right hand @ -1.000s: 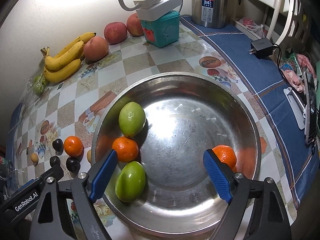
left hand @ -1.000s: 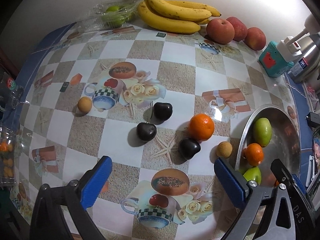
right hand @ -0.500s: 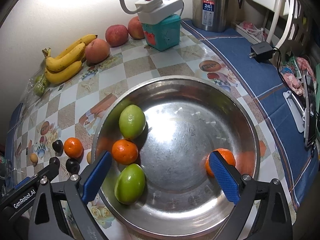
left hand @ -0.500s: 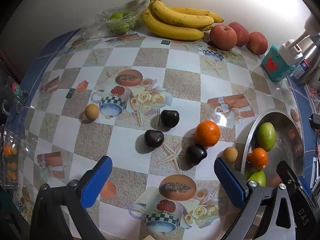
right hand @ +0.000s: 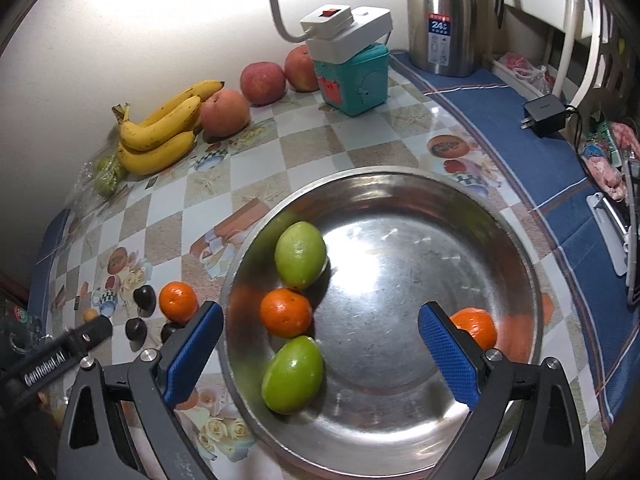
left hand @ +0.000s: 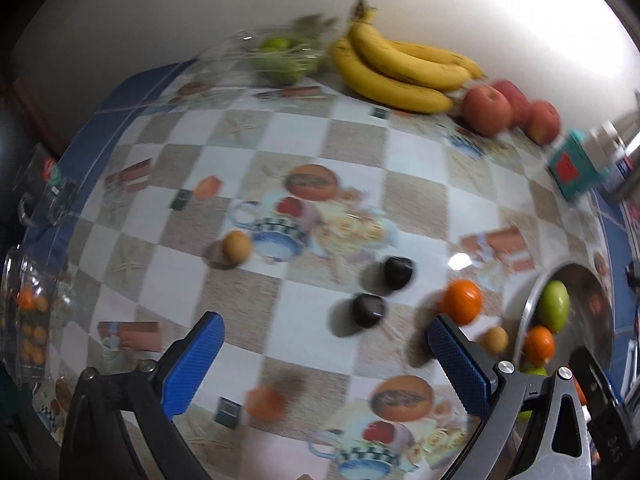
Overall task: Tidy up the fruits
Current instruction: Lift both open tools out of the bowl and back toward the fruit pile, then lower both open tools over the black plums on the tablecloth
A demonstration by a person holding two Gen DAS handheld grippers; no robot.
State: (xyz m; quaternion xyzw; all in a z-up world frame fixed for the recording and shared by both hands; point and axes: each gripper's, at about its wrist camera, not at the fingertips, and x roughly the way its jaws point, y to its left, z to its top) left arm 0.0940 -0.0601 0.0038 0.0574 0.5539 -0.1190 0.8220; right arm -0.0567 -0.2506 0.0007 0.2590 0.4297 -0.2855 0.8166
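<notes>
My right gripper (right hand: 322, 360) hangs open over the steel bowl (right hand: 400, 174) with nothing between its fingers. In the bowl lie two green fruits (right hand: 300, 255) (right hand: 292, 374), a tangerine (right hand: 286, 313) and a second tangerine (right hand: 476, 326) just behind the right finger. My left gripper (left hand: 326, 364) is open above the checked tablecloth, holding nothing. In its blurred view a tangerine (left hand: 462, 302), two dark plums (left hand: 398, 272) (left hand: 368, 310) and two small tan fruits (left hand: 237, 246) (left hand: 495, 340) lie loose left of the bowl (left hand: 524, 320). A third plum (right hand: 170, 330) is half hidden by a finger.
Bananas (right hand: 160, 132) and three apples (right hand: 224, 112) line the back wall beside a bag of green fruit (left hand: 280, 60). A teal box with a power strip (right hand: 354, 80), a steel kettle (right hand: 444, 20) and a charger (right hand: 544, 110) stand beyond the bowl. A clear box (left hand: 30, 328) sits at the far left.
The left view has slid leftward, so the loose fruits and bowl now sit further right and are blurred. The right jaws have widened slightly and that view has tilted up a little.
</notes>
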